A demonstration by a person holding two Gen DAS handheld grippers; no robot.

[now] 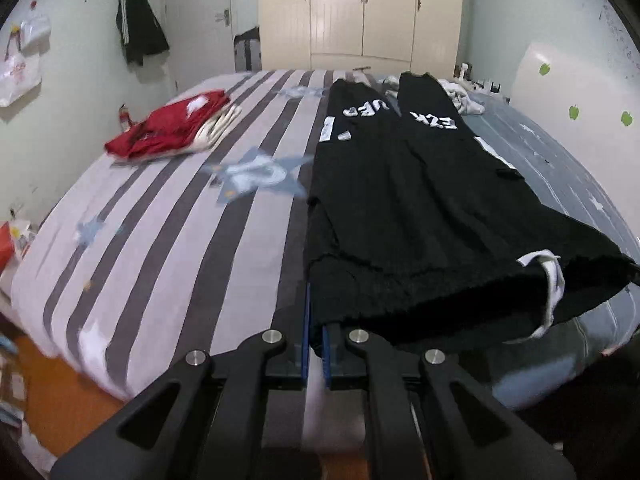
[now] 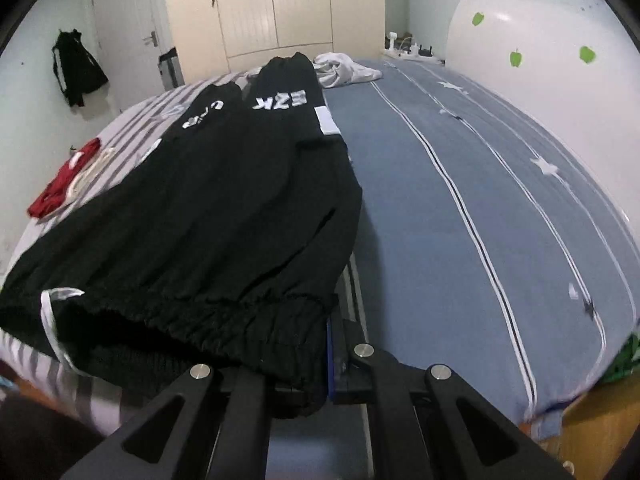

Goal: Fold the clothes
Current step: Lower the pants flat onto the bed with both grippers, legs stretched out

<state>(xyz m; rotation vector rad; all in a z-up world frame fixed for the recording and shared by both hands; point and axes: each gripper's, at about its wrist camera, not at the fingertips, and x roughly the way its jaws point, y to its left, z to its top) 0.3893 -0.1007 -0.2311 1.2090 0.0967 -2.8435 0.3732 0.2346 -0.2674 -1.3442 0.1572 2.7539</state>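
Note:
Black sweatpants (image 1: 408, 200) with white lettering lie stretched along the bed, legs toward the wardrobe, waistband toward me. My left gripper (image 1: 316, 312) is shut on the left corner of the waistband. My right gripper (image 2: 326, 340) is shut on the right corner of the waistband; the cloth (image 2: 192, 208) hides its left finger. The waistband hangs slightly lifted between the two grippers, with a white drawstring (image 1: 552, 280) dangling.
The bed has a grey striped cover (image 1: 168, 216) on the left and a blue cover (image 2: 460, 200) on the right. A red and white folded pile (image 1: 176, 124) lies at the left. A white garment (image 2: 344, 70) lies at the far end. A wardrobe (image 1: 360, 12) stands behind.

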